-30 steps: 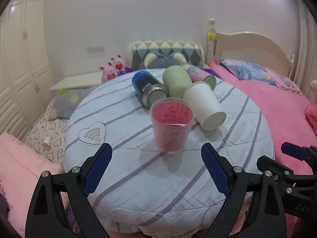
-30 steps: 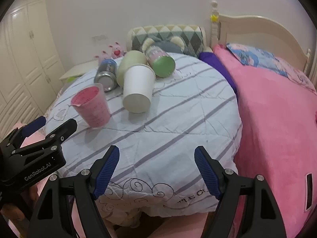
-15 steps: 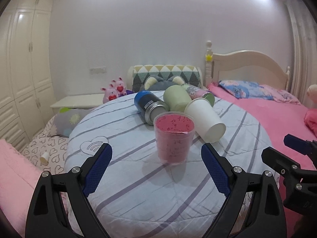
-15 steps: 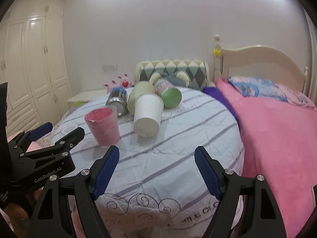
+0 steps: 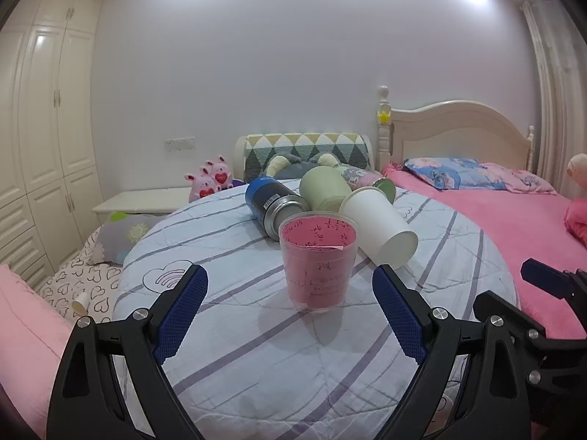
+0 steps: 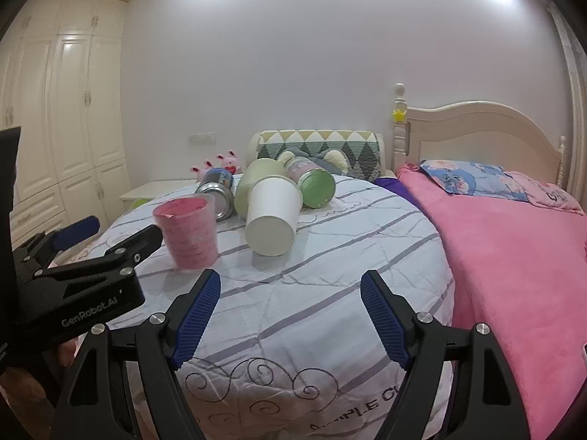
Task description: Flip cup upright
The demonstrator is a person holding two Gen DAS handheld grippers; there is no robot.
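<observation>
My left tongs (image 5: 290, 308) are spread wide apart and empty, framing a clear plastic cup lined with pink paper (image 5: 317, 260) that stands upright, mouth up, on the round surface under a pale blue striped cloth (image 5: 227, 363). My right tongs (image 6: 290, 315) are also wide apart and empty, facing a white paper cup (image 6: 273, 214) lying on its side, base toward me, touching other tipped containers behind it. I judge the pink cup done; next I would reach the white cup, close across its body and tilt it upright without crushing it.
</observation>
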